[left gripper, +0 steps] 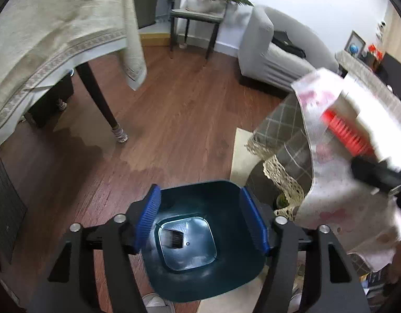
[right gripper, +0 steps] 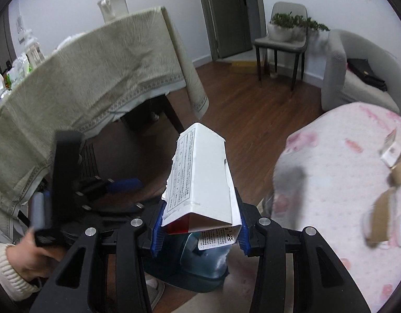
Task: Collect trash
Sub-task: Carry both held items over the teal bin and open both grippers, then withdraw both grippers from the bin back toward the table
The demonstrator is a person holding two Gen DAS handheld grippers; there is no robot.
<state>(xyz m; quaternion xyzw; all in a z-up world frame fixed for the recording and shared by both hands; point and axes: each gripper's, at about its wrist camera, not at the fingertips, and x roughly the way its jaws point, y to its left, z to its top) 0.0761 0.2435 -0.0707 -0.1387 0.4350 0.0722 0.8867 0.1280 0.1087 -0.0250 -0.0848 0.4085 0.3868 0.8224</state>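
The step in hand looks like the drop into the dark teal square plastic waste bin [left gripper: 205,237] — the left gripper [left gripper: 200,221] hangs right over its mouth with its blue-padded fingers [left gripper: 148,219] spread wide and nothing between them, and only a small dark scrap shows on the pale bin floor. The right gripper [right gripper: 200,230] is pinching a torn white cardboard carton with printed panels and a red end [right gripper: 203,177]; both blue pads press its near end, and the rest juts away from the fingers toward the far side of the room. In the right wrist view the bin sits just below and near the held carton, partly hidden by it.

The next move, I judge, calls for bringing the carton squarely above the bin opening and parting the right fingers — the long box could catch on the rim if it comes in tilted. The left gripper, on the left in that view, should clear the opening first.
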